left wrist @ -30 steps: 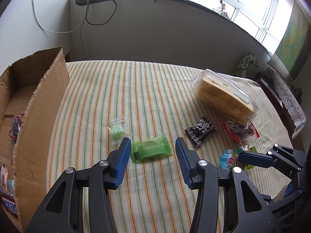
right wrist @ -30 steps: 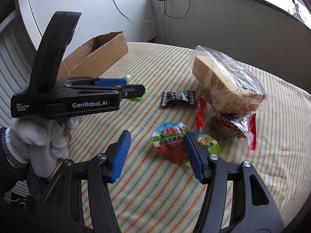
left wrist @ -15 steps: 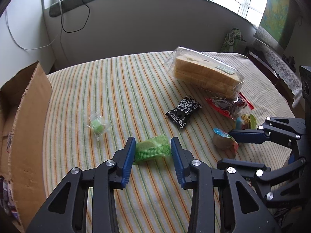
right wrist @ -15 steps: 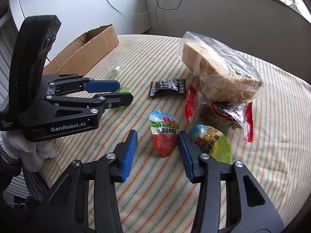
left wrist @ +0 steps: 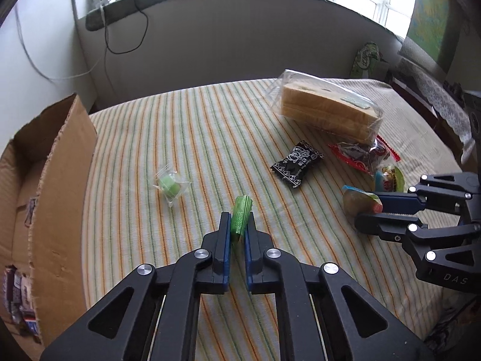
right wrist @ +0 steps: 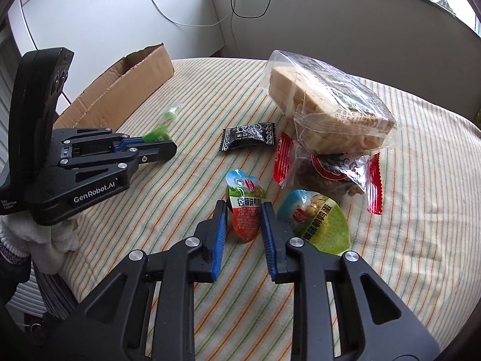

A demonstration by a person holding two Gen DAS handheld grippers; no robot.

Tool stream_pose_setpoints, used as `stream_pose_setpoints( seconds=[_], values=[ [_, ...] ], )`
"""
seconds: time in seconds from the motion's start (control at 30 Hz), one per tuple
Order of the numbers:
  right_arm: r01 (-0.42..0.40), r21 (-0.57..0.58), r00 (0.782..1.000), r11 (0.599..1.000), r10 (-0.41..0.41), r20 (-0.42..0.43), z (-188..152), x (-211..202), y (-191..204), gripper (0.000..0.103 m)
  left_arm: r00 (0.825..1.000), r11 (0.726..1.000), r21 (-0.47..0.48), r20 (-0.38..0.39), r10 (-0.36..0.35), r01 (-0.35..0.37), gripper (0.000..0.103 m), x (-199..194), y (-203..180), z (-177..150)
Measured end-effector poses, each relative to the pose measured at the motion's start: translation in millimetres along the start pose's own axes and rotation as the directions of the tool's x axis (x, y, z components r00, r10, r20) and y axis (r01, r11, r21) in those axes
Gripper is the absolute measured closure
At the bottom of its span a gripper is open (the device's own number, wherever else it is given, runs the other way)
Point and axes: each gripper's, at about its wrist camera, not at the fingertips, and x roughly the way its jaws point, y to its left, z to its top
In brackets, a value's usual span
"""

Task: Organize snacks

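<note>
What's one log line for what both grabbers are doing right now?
left gripper: shut on green snack packet | right gripper: shut on red pouch | cardboard box: waiting

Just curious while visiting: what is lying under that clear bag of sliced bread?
A clear packet with red ends pokes out from under the clear bag of sliced bread, holding dark brown pieces. How far it runs beneath, or whether anything else lies there, is covered.

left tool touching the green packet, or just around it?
Touching. In the left wrist view both blue pads of the left tool press flat on the green packet, which stands squeezed on edge between them with no gap.
</note>
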Motion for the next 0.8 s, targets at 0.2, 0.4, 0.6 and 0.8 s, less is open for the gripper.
stream_pose_setpoints(
  seconds=[0.2, 0.4, 0.6, 0.8],
  values=[
    [-0.009, 0.024, 1.000, 1.000, 0.009, 0.012, -1.6, -3.3, 0.6, 0.082, 0.999, 0.998, -0.063, 0.048, -0.023, 0.026, 0.098, -15.5, 8.2, -0.8],
    [-0.014, 0.032, 0.999, 0.999, 0.013, 0.036, -7.0, -19.8, 2.6, 0.087, 0.995, 0.996, -0.072, 0.090, -0.049, 0.055, 0.098, -32.6, 2.8, -0.4],
    [0.004, 0.031, 0.999, 1.000, -0.005, 0.045, -4.5, -28.2, 7.5, 0.094, 0.991, 0.993, -0.090, 0.121, -0.061, 0.072, 0.098, -46.7, 2.2, -0.9],
    [0.003, 0.019, 1.000, 1.000, -0.004, 0.026, 0.8, -11.0, 14.6, 0.099, 0.990, 0.992, -0.101, 0.128, -0.059, 0.072, 0.098, -54.6, 4.6, -9.1]
  ],
)
